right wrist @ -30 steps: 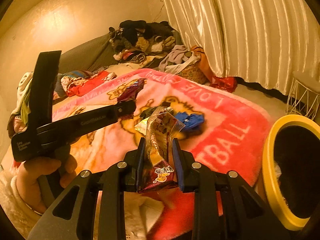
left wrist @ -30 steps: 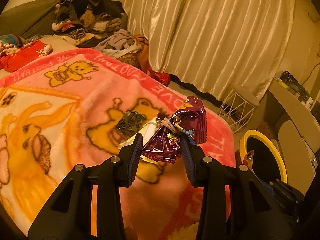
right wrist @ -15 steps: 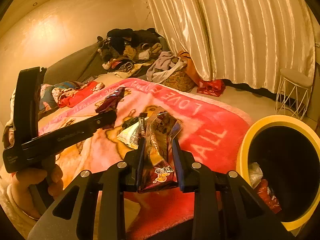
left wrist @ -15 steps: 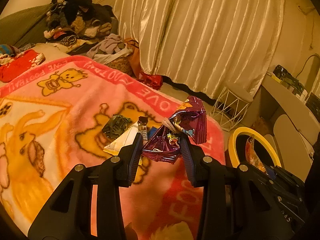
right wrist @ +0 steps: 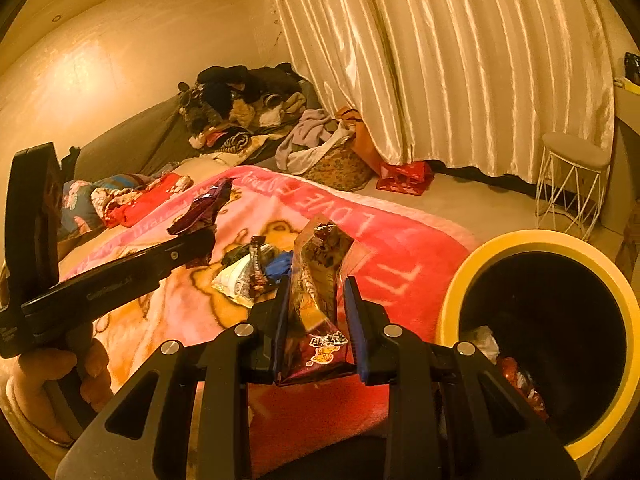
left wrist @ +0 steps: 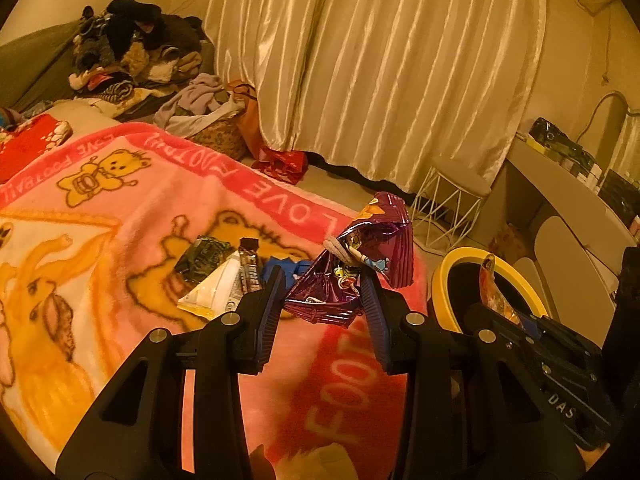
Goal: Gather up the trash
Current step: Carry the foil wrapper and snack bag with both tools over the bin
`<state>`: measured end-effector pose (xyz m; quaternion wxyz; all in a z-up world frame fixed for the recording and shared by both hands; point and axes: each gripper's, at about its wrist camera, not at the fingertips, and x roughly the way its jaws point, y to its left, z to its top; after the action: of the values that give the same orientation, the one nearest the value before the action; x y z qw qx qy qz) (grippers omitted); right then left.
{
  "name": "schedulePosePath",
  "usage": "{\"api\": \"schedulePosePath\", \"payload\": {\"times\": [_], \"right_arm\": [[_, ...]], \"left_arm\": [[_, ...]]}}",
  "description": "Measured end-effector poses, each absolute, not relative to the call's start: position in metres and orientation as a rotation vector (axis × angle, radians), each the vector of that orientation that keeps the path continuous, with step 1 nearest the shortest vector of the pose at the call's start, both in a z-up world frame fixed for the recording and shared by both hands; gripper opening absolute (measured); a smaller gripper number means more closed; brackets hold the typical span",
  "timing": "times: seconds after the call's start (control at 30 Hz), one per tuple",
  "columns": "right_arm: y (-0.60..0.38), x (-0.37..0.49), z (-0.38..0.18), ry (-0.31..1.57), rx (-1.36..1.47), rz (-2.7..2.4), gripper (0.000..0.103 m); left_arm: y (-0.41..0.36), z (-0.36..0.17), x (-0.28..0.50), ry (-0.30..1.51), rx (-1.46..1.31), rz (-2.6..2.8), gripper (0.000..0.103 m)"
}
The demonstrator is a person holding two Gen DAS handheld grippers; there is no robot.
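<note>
With my left claw point(left wrist: 324, 288) and right claw point(right wrist: 314, 300) each pinching a snack wrapper, I judge next comes dropping both into the yellow-rimmed bin point(right wrist: 472, 264).

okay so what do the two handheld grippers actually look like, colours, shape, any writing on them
Both are black plastic. The left gripper and right gripper each have two angular fingers with triangular cutouts, silver round bolts and ribbed blue-edged pads. The right wrist view shows the left gripper's long body with faint embossed lettering, too small to read.
</note>
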<state>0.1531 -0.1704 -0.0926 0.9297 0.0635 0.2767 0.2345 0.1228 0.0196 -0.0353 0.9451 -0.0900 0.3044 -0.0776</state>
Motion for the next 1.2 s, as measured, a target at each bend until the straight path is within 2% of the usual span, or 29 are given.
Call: {"api": "schedulePosePath", "payload": {"times": [1.2], "right_arm": [[-0.230,0.167,-0.095,0.556,0.201,0.329,0.025]], "left_arm": [[-0.047,-0.032,0.122,0.622,-0.108,-0.294,0.031]]}}
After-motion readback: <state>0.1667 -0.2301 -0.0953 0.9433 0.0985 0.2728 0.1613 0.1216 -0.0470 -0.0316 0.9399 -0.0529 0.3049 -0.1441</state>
